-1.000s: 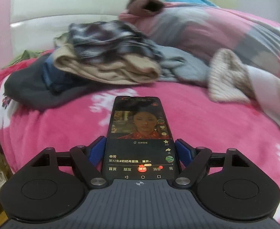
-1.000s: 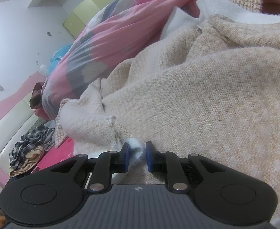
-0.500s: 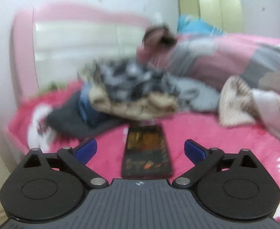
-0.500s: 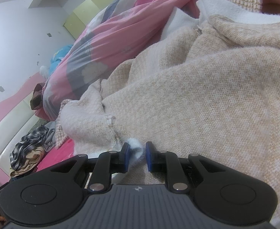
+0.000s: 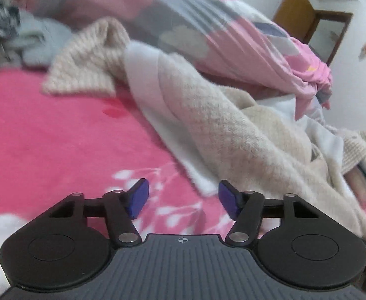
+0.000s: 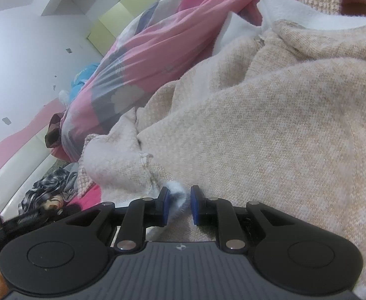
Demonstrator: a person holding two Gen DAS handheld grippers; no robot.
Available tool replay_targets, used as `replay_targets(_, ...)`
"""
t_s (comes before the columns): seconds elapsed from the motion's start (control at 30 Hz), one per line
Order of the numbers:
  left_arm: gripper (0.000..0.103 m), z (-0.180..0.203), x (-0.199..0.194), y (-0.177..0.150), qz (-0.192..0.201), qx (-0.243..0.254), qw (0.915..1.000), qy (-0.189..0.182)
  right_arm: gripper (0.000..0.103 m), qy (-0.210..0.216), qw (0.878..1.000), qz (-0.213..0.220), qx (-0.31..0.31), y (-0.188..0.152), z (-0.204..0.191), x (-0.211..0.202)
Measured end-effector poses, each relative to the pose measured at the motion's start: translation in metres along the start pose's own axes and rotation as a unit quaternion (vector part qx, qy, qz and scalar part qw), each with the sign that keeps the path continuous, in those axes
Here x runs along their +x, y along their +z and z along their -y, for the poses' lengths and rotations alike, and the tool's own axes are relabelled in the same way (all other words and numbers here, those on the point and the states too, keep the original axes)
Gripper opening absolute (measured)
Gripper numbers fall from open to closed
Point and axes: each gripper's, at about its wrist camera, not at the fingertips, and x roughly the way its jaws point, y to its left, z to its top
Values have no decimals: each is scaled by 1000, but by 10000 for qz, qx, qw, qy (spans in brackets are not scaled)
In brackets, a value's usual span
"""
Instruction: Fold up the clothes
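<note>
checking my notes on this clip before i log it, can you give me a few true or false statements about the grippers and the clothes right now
1. The left gripper is open with nothing between its fingers. True.
2. The right gripper is wide open and clear of all fabric. False: its fingers are closed on a white fuzzy edge of the beige sweater.
3. The beige sweater lies on a pink bedspread. True.
4. A phone sits between the left gripper's fingers. False: only the bedspread shows between them.
5. A pink and grey quilt is bunched up behind the sweater. True.
</note>
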Motion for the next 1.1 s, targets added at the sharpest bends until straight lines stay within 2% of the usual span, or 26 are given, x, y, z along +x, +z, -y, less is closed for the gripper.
replay_targets(0.1, 58, -1, 10, 2, -2, -168, 9998, -145, 18, 33, 10000, 7, 20, 0, 2, -1)
replay_targets(0.17, 52, 0, 16, -1, -17, -212, 9997, -156, 18, 48, 10000, 13, 27, 0, 2, -1)
replay_targets(0.4, 42, 11, 28, -4, 23, 122, 9999, -11, 19, 81, 10000, 23, 50, 0, 3, -2)
replay_targets(0.43, 38, 12, 30, -4, 22, 151, 9999, 11, 19, 82, 10000, 25, 51, 0, 3, -2)
replay_targets(0.53, 11, 13, 30, -2, 65, 94, 9999, 28, 19, 81, 9999, 30, 54, 0, 2, -2)
replay_targets(0.63, 0, 10, 18, -1, 219, 5, 9998, 38, 18, 77, 10000, 30, 54, 0, 2, -1)
replay_targets(0.83, 0, 1, -42, 3, 715, 12, 9974, 61, 18, 81, 9999, 32, 53, 0, 2, -1)
replay_targets(1.0, 0, -7, -50, -2, 503, 107, 9986, 123, 18, 45, 10000, 11, 44, 1, 1, 0)
replay_targets(1.1, 1, -11, -53, -6, 351, 170, 9991, 162, 21, -274, 9993, -92, -233, 4, -15, -2)
